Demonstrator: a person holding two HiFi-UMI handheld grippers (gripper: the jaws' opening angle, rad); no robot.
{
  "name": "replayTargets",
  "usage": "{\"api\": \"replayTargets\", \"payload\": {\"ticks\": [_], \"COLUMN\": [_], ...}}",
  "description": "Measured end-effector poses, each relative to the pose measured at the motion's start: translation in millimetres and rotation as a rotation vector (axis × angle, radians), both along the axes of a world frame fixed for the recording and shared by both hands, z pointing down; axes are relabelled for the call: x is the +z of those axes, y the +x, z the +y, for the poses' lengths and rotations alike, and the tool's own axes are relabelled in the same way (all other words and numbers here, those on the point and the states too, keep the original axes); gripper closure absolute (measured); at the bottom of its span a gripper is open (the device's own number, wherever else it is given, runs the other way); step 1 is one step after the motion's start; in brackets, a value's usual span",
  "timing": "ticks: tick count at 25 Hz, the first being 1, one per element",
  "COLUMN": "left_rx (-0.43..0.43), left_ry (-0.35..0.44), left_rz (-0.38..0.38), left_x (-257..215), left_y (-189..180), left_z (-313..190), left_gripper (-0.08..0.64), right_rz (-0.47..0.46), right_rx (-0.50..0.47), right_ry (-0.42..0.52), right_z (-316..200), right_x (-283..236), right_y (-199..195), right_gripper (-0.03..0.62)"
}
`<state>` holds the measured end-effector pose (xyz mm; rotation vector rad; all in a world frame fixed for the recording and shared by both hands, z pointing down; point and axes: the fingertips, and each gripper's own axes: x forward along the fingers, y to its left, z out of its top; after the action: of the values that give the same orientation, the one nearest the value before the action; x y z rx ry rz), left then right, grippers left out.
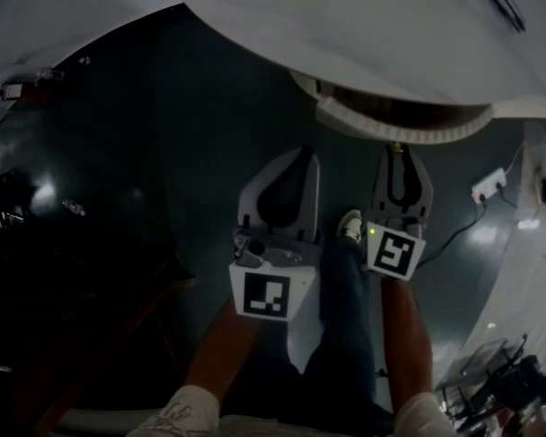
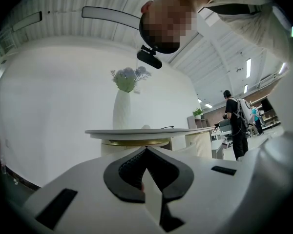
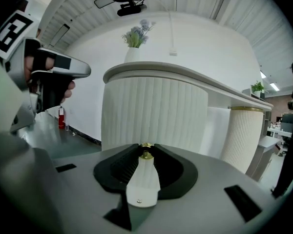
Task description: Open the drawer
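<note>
While the right gripper [image 1: 398, 149] is pinching the small brass knob [image 3: 146, 151] between its jaw tips, the drawer [image 1: 391, 131] is sitting straight ahead of those jaws, with its curved ribbed white front filling the right gripper view just beyond the tips. In the head view the drawer front is standing out from under the edge of the round white worktop [image 1: 364, 35], with a dark gap showing behind it, so it is already partly out. The knob is touching both pads at the very tip, and nothing else is sitting between the jaws.

Just to the left of the right jaws, the left gripper [image 1: 307, 154] is hovering about level with them, not touching the drawer. Its jaws are pressing together, tips meeting, nothing between them. Ahead of and above the left jaws the worktop rim is showing, with a white vase [image 2: 121, 110] of pale flowers [image 2: 129, 77] standing on it. Far off to the right of the left jaws a person with a backpack [image 2: 236, 123] is standing.

Below both pairs of jaws the dark floor [image 1: 164, 144] is showing, with the holder's leg [image 1: 344, 317] and a shoe [image 1: 350, 225] between the two grippers. To the right of the right jaws a white power strip [image 1: 489, 186] is lying on the floor with its cable. Off to the left of the right jaws a red fire extinguisher [image 3: 61, 117] is standing by the wall.
</note>
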<state>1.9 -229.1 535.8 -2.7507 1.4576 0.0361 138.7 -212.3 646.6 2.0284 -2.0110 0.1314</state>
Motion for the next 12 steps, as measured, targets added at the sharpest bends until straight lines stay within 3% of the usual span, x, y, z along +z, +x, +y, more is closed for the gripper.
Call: {"api": "replayTargets", "payload": {"ticks": [12], "left_rx": [0.023], "left_ry": [-0.006], "left_rz": [-0.007], "left_x": [-10.1], "left_y": [-13.8], "left_z": [17.1], "left_gripper": [0.565], "right_rz": [0.018], "right_rx": [-0.009], "right_ry": [-0.015], "right_z": [62.5], "right_x": [-2.5], "right_y": [-19.9], "right_gripper": [0.488]}}
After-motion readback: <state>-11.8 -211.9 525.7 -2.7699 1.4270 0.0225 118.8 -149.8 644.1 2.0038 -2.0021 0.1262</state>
